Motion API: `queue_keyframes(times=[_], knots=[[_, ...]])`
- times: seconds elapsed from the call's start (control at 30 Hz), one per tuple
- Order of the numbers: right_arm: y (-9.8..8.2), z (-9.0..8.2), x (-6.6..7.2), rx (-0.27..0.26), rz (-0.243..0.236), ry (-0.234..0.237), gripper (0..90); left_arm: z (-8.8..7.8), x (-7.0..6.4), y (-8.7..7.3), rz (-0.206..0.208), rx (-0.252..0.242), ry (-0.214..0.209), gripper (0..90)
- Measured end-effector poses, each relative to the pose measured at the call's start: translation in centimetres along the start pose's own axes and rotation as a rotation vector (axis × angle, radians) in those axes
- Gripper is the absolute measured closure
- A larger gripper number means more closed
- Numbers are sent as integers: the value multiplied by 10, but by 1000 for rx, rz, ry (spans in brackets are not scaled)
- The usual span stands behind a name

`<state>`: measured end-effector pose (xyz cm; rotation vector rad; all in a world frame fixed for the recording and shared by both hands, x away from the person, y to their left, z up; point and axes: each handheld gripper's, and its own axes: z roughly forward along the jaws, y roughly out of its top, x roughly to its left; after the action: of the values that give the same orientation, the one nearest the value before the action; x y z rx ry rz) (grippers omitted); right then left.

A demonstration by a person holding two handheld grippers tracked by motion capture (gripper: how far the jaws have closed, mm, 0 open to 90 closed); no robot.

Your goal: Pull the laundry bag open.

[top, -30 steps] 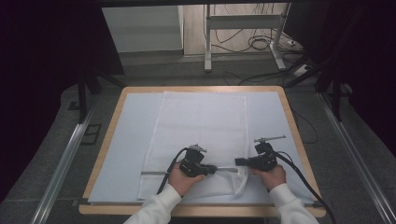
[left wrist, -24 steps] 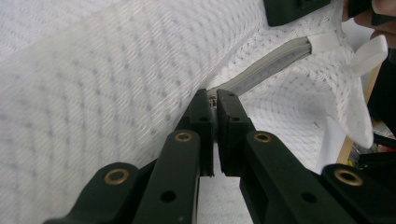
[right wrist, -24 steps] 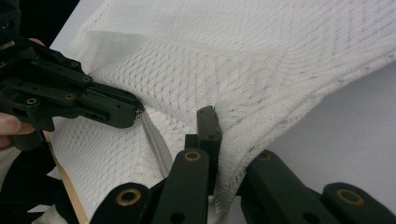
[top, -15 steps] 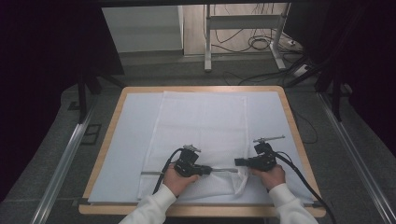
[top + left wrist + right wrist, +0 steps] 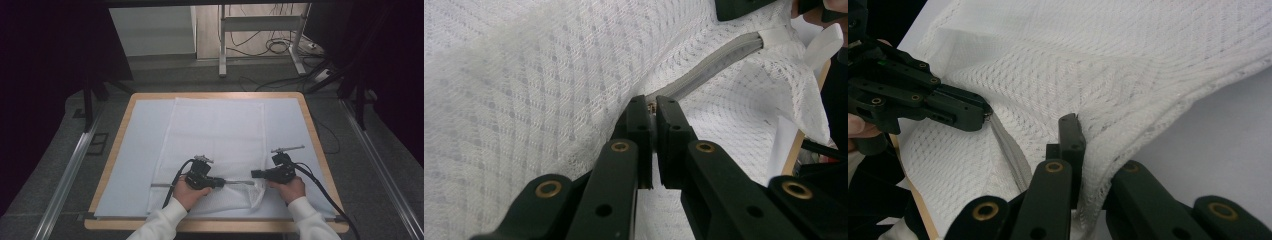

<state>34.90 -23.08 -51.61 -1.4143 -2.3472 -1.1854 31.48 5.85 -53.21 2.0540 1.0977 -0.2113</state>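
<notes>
A white mesh bag (image 5: 215, 130) lies flat on the padded table (image 5: 116, 146), its grey zipper (image 5: 240, 182) running along the near edge. My left gripper (image 5: 225, 183) is shut on the zipper's small metal pull (image 5: 652, 106), and the grey zipper tape (image 5: 714, 65) stretches away toward the right gripper (image 5: 744, 6). My right gripper (image 5: 254, 174) is shut on the bag's mesh edge (image 5: 1098, 150) beside the zipper end; the fabric drapes over one of its jaws. In the right gripper view the left gripper (image 5: 983, 112) pinches at the zipper line (image 5: 1010, 150).
A pale mat (image 5: 135, 165) covers the wooden-rimmed table. Metal rails (image 5: 70, 170) run along the floor on both sides. Beyond the far edge are stand legs (image 5: 222, 45) and loose cables (image 5: 280, 47). Cables trail from both grippers over the near edge.
My left gripper has shifted slightly to the left along the zipper, widening the gap to the right gripper. The right gripper has stayed put.
</notes>
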Motion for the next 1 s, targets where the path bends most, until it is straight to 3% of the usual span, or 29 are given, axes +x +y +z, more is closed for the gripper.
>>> queue_keyframes(times=[1.0], knots=[[0,2,0,10,-9,-12,883,-15,15,-12,-46,-5,-4,864]])
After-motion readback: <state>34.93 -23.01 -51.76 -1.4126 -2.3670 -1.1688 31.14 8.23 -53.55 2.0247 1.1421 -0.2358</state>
